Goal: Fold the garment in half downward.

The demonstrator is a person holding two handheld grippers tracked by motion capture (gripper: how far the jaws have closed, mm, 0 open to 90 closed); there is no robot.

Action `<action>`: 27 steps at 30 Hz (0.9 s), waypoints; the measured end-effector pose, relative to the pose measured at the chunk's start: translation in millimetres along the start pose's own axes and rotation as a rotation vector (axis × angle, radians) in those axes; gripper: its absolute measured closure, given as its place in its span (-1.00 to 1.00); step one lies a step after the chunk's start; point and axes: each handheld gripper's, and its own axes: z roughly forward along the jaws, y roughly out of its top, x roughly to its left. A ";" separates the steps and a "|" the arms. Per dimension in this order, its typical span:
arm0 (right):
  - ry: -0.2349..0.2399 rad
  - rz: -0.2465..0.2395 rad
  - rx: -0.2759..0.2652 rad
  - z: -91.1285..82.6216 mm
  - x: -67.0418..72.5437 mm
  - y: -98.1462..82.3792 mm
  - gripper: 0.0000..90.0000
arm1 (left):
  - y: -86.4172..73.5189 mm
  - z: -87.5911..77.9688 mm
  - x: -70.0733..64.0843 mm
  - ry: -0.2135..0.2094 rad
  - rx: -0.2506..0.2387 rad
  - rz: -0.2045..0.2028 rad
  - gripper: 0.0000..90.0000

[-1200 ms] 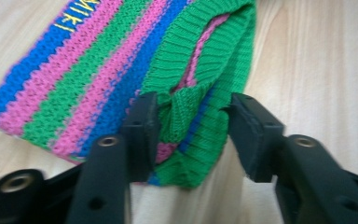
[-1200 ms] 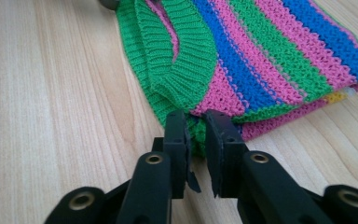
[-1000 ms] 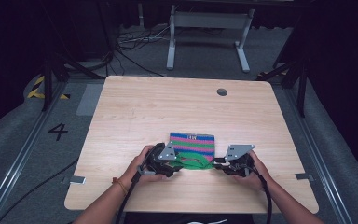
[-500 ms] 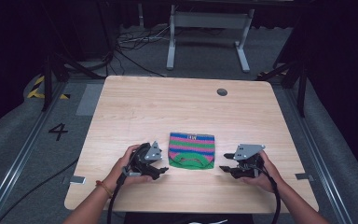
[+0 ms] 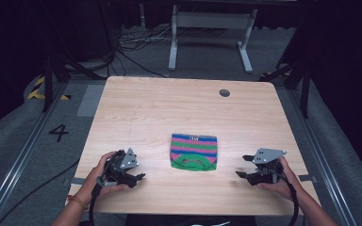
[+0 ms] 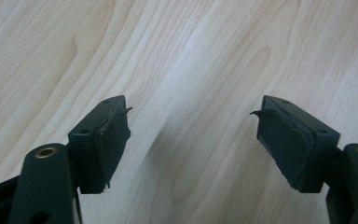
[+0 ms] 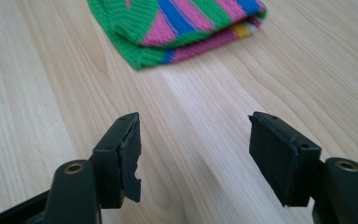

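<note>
1. Folded knitted cloth, striped green, pink and blue with a green ribbed edge: it lies flat on the light wooden table top, between the two claws and a little farther from the person than either. It touches neither claw.
2. Left gripper, black, with a grey three-cornered plate on top: held low over the table near its front edge, to the cloth's left and well apart from it. In the left gripper view its jaws stand wide apart with bare wood grain between the worn black pads.
3. Right gripper, of the same make: held to the cloth's right, also well apart from it, its jaws pointing inward toward the cloth. In the right gripper view the jaws are spread with nothing between them, and the cloth's green ribbed corner lies ahead of the tips on the wood.
4. Containers: the cloth is a folded piece, its layers stacked at the edge; whether anything lies inside the fold cannot be told.
5. Small round hole in the table top: beyond the cloth, toward the far edge.
</note>
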 end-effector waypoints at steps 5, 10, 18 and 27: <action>-0.047 0.030 0.003 -12.7 -8.0 -17.2 -0.26 | -21.0 -13.2 4.1 0.011 -0.006 -0.044 -0.45; -0.074 0.055 0.017 -18.1 -14.7 -32.2 -0.27 | -37.4 -20.4 8.1 0.029 -0.005 -0.077 -0.46; -0.103 0.141 -0.002 -37.2 -22.1 -68.1 -0.35 | -65.6 -30.4 18.2 0.022 -0.041 -0.172 -0.52; -0.131 0.251 -0.031 -50.8 -20.8 -100.1 -0.44 | -81.5 -31.2 21.4 -0.008 -0.088 -0.269 -0.63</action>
